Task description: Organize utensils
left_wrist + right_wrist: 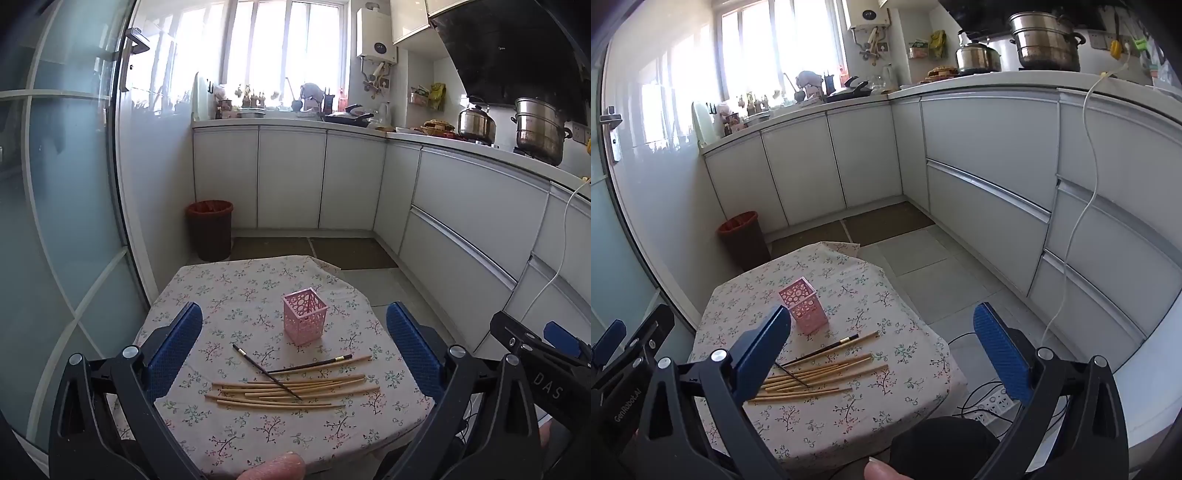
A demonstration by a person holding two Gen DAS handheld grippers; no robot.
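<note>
A pink perforated holder (305,315) (804,305) stands upright and empty near the middle of a small table with a floral cloth (236,291) (849,417). In front of it lie several pale bamboo chopsticks (295,391) (816,376) in a loose pile, with two dark chopsticks (267,372) (822,349) crossed over them. My left gripper (293,354) hangs open above the near side of the table, nothing between its blue pads. My right gripper (882,354) is open too, to the right of the pile, over the table's right edge.
White kitchen cabinets (291,177) (990,155) wrap the back and right. A brown waste bin (210,229) (744,236) stands on the floor behind the table. A glass door (55,221) is at the left. A power strip and cables (991,402) lie on the floor at the right.
</note>
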